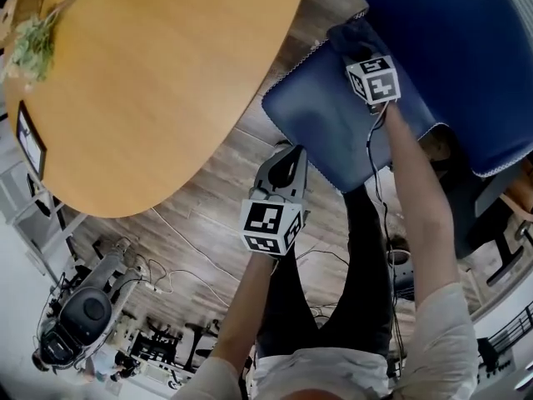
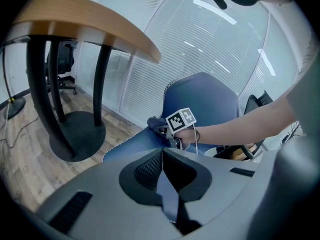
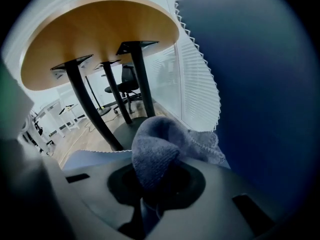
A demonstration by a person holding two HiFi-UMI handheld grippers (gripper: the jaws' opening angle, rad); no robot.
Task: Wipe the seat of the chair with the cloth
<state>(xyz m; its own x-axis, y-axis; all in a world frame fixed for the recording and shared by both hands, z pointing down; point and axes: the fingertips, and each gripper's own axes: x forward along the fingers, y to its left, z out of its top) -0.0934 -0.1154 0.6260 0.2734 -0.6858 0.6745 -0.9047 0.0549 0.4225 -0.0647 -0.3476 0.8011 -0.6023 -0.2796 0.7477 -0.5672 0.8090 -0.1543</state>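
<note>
The fingers of the right gripper (image 3: 150, 201) were closed on the cloth (image 3: 156, 151), a grey-blue bunch that bulged out above them. In the head view, the cloth (image 1: 350, 33) was held down on the blue seat (image 1: 316, 119) of the chair, at the far end, close to the backrest (image 1: 454, 57). The fingers of the left gripper (image 2: 167, 184) were shut together with nothing between them. That gripper was held over the wooden floor (image 1: 221, 186), just beside the near edge of the seat and apart from it. A round tabletop (image 1: 158, 82) was seen beside the chair.
</note>
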